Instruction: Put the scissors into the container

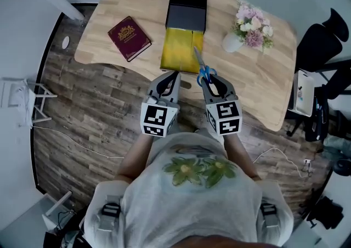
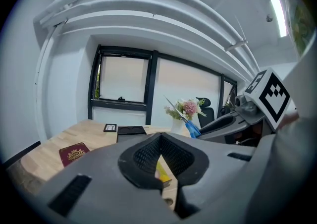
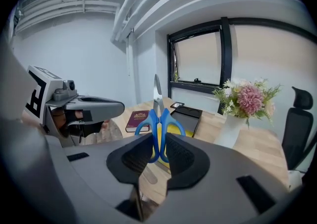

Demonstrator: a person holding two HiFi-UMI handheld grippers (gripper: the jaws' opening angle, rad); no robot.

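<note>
Head view: the scissors (image 1: 203,69) are clamped in the right gripper (image 1: 211,81) at the near edge of the table (image 1: 258,77), short of the container (image 1: 186,11). Left gripper view: the jaws of the left gripper (image 2: 161,139) are seen closed together, empty. Right gripper view: the blue handles are pinched between the pads.

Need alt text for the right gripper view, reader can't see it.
The right gripper clamps blue-handled scissors by the handles, blades pointing up. Beyond lies a wooden table with a maroon book, a black container and a white vase of pink flowers; the left gripper is alongside.
</note>
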